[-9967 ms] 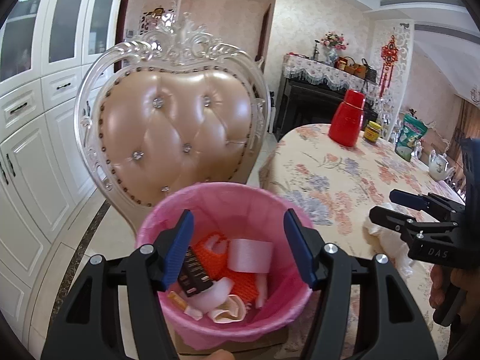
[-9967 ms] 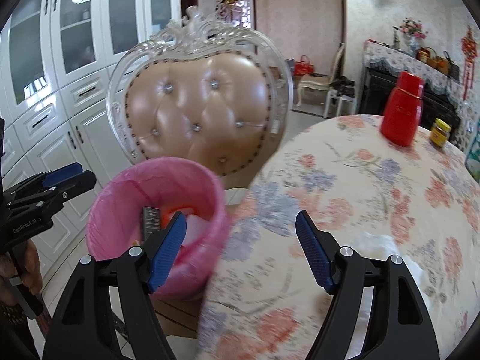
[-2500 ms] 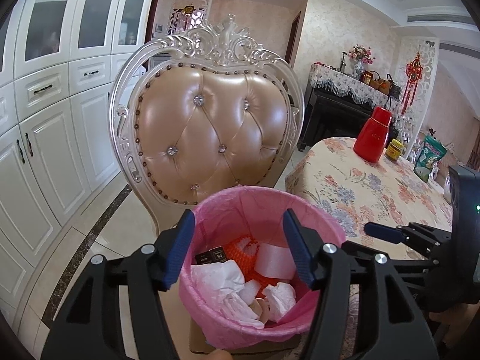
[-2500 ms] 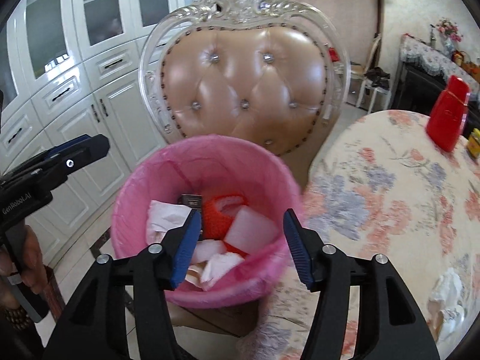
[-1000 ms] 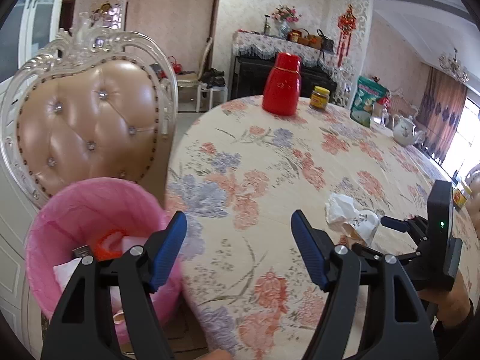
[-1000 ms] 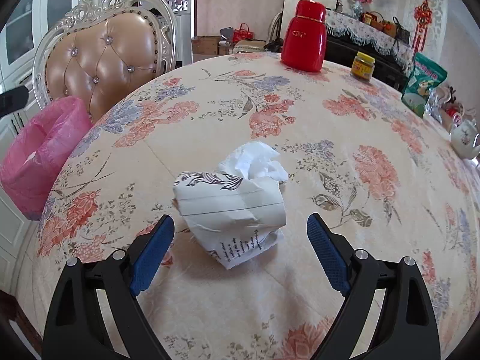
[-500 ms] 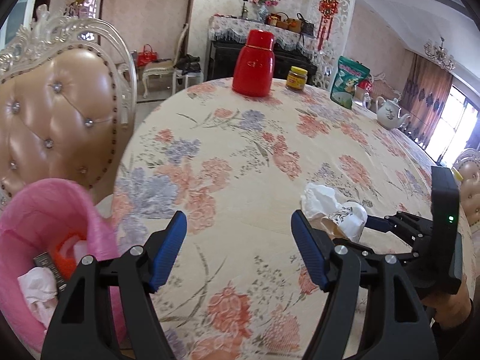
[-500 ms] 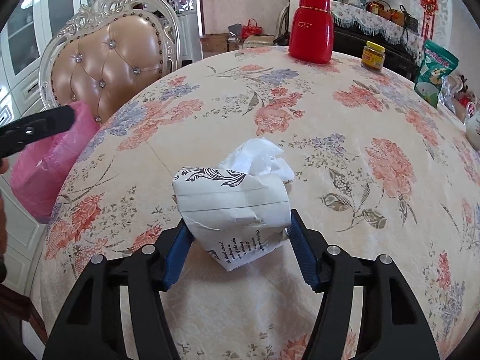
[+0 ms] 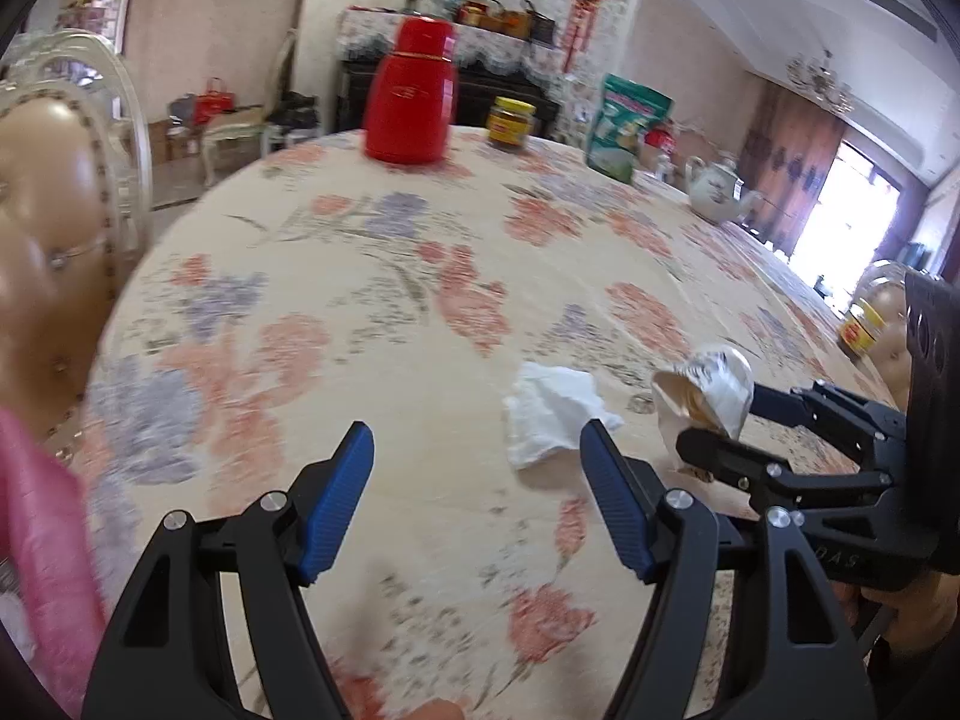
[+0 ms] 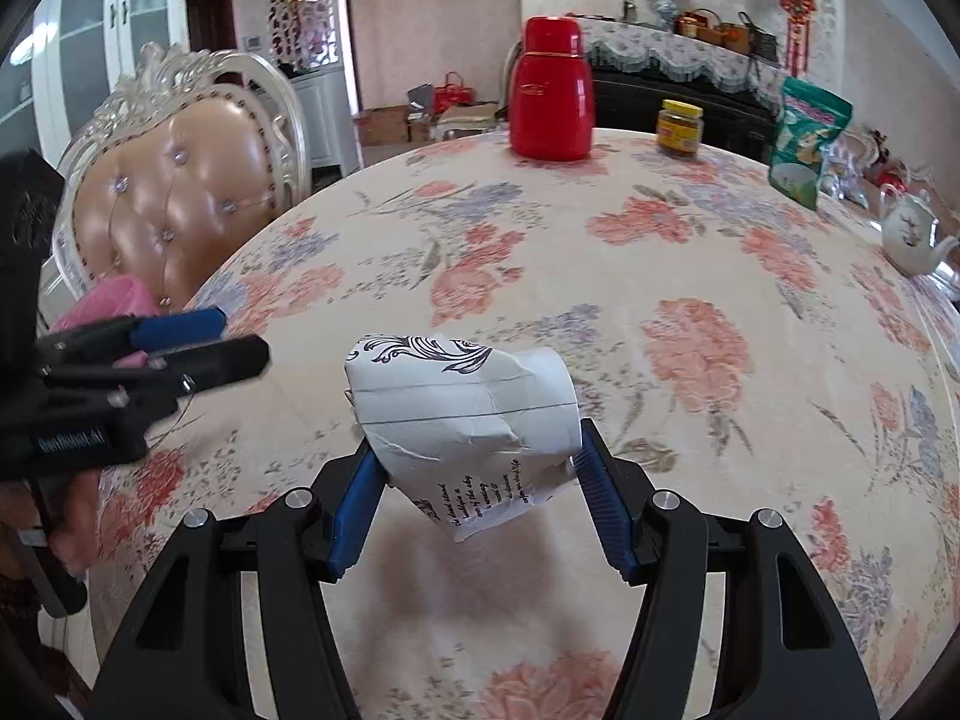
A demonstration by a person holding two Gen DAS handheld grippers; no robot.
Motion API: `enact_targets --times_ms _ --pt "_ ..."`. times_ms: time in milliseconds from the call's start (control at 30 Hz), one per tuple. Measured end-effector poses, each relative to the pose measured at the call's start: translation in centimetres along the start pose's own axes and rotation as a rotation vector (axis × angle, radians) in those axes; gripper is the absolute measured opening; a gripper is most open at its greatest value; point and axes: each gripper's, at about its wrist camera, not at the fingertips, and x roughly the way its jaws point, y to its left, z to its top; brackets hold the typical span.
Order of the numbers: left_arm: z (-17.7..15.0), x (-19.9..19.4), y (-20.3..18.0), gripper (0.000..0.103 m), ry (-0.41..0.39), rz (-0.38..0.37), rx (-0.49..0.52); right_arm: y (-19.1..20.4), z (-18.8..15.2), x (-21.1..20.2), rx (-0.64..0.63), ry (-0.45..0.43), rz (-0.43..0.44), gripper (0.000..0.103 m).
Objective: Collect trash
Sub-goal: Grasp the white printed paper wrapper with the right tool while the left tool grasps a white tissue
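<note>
A crumpled white paper cup (image 10: pixel 468 414) with black print hangs above the floral table (image 10: pixel 660 276), and my right gripper (image 10: pixel 474 492) is shut on it, blue pads pressing both sides. In the left wrist view the same cup (image 9: pixel 714 384) sits in the right gripper (image 9: pixel 723 420) at the right. A crumpled white tissue (image 9: pixel 555 414) lies on the cloth just ahead of my left gripper (image 9: pixel 480 492), close to its right finger. The left gripper is open with nothing between its fingers. The pink-lined bin (image 9: pixel 42 540) shows at the left edge, blurred.
At the table's far side stand a red thermos (image 9: pixel 414 102), a yellow-lidded jar (image 9: pixel 510 123), a green bag (image 9: pixel 630 126) and a teapot (image 9: pixel 717 192). Another jar (image 9: pixel 861 330) is at the right. A padded chair (image 10: pixel 174 198) stands behind the bin (image 10: pixel 108 300).
My right gripper closed on the paper cup and lifted it off the table, leaving the tissue behind. My left gripper swung right from the bin, out over the table, toward the tissue.
</note>
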Motion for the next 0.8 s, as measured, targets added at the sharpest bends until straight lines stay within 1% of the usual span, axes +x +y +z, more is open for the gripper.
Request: enact_targets --times_ms 67,233,367,500,567,600,633,700,767,800 --pt "0.2 0.9 -0.5 0.068 0.013 -0.034 0.01 -0.5 0.1 0.0 0.015 -0.002 -0.012 0.059" --pt "0.9 3.2 -1.4 0.066 0.053 -0.073 0.026 -1.9 0.2 -0.2 0.06 -0.012 -0.038 0.059" --pt "1.8 5.3 -1.7 0.058 0.083 -0.103 0.007 -2.6 0.3 -0.4 0.082 -0.019 -0.051 0.059" --pt "2.1 7.2 -2.5 0.057 0.122 -0.101 0.021 -3.2 0.2 -0.3 0.092 -0.013 -0.058 0.059" --pt "2.0 8.0 -3.0 0.049 0.147 -0.094 0.038 -3.4 0.2 -0.4 0.099 -0.013 -0.059 0.059" --pt "1.9 8.2 -3.1 0.041 0.156 -0.085 0.045 -3.5 0.2 -0.5 0.1 -0.014 -0.061 0.059" --pt "1.8 8.4 -3.4 0.035 0.164 -0.075 0.057 -3.5 0.2 -0.5 0.103 -0.015 -0.061 0.059" --pt "1.5 8.9 -3.9 0.034 0.185 -0.051 0.086 -3.6 0.1 -0.4 0.108 -0.01 -0.062 0.059" --pt "1.3 8.9 -4.0 0.022 0.195 -0.027 0.093 -3.6 0.1 -0.3 0.11 -0.005 -0.059 0.059" --pt "1.3 8.7 -3.9 0.014 0.189 -0.019 0.092 -3.5 0.1 -0.3 0.109 -0.006 -0.059 0.059"
